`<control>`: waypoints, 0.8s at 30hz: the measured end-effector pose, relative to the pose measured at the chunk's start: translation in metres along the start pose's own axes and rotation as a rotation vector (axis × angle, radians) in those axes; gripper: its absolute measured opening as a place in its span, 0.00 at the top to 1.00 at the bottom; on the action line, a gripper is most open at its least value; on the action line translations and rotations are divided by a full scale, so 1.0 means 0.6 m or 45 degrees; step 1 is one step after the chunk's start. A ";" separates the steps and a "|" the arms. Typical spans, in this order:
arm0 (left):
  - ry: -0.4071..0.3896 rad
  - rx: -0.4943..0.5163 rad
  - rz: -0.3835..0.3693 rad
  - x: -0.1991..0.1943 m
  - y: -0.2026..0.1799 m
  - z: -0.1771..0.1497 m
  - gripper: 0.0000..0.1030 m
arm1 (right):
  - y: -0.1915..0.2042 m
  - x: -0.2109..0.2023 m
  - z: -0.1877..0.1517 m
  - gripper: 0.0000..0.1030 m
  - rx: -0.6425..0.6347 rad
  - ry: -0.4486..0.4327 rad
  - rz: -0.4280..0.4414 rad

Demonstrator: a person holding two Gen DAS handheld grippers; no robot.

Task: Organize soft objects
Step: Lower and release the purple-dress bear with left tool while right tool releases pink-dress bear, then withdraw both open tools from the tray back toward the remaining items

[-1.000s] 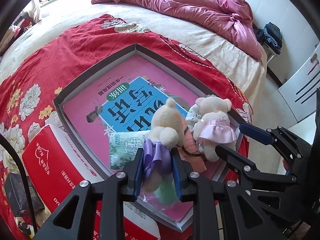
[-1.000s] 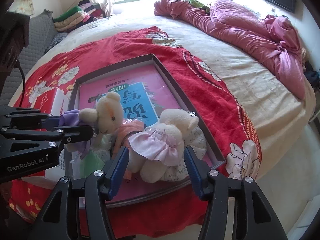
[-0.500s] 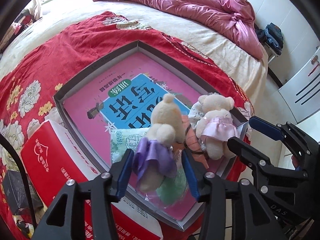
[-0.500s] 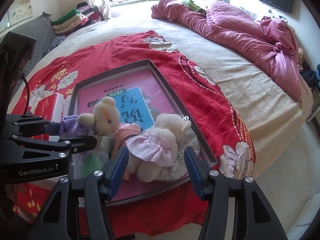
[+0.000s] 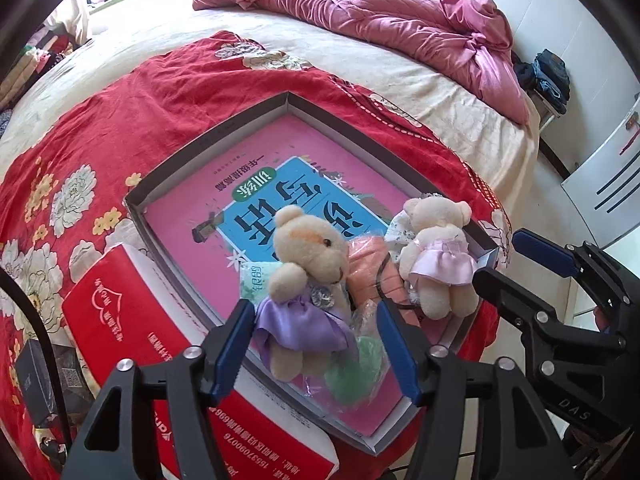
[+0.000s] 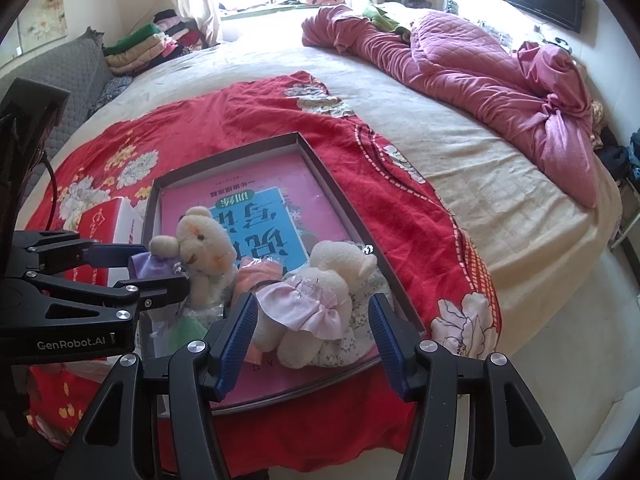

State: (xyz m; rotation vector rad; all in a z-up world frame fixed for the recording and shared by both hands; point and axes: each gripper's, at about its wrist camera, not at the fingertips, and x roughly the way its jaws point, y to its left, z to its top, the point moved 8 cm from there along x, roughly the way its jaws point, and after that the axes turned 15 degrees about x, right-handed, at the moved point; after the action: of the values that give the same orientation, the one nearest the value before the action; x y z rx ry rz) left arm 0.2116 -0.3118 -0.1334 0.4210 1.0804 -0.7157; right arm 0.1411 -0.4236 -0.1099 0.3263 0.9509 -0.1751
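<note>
Plush bears (image 5: 308,268) in satin skirts lie in shallow rectangular tray (image 5: 208,148).

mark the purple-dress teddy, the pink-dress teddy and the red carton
cream teddy bear in purple dress (image 5: 300,322), left wrist view, on the dress skirt
cream teddy bear in pink dress (image 6: 304,304), right wrist view, on the skirt
red cardboard carton (image 5: 116,304), left wrist view, on its top face
</note>
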 end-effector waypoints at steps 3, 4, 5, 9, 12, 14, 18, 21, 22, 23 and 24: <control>-0.009 0.002 0.008 -0.007 0.001 0.001 0.38 | 0.003 -0.004 0.002 0.35 -0.009 -0.006 -0.004; -0.013 0.002 0.008 -0.009 0.001 0.002 0.38 | 0.004 -0.006 0.003 0.31 -0.011 -0.011 -0.005; -0.017 0.003 0.009 -0.012 0.001 0.002 0.38 | 0.004 -0.008 0.004 0.31 -0.011 -0.013 -0.005; -0.034 0.014 0.034 -0.028 0.000 0.003 0.32 | 0.006 -0.013 0.005 0.31 -0.010 -0.019 -0.006; -0.041 0.013 0.042 -0.038 0.001 0.001 0.23 | 0.010 -0.019 0.006 0.30 -0.022 -0.026 -0.010; -0.048 0.010 0.051 -0.045 0.002 -0.001 0.23 | 0.013 -0.022 0.007 0.30 -0.028 -0.031 -0.011; -0.055 0.011 0.079 -0.056 0.005 -0.004 0.22 | 0.016 -0.030 0.009 0.29 -0.032 -0.041 -0.011; -0.065 0.010 0.091 -0.066 0.007 -0.006 0.19 | 0.017 -0.037 0.010 0.29 -0.039 -0.050 -0.018; -0.068 0.010 0.096 -0.069 0.008 -0.006 0.19 | 0.017 -0.039 0.010 0.28 -0.042 -0.053 -0.020; -0.070 0.008 0.099 -0.073 0.008 -0.008 0.19 | 0.017 -0.042 0.011 0.28 -0.045 -0.058 -0.027; -0.074 0.007 0.099 -0.077 0.008 -0.009 0.18 | 0.018 -0.045 0.011 0.28 -0.048 -0.062 -0.029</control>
State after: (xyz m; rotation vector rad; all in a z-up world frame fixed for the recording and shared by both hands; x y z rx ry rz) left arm 0.1986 -0.2904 -0.0942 0.4420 1.0021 -0.6583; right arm 0.1340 -0.4155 -0.0821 0.2756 0.9086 -0.1850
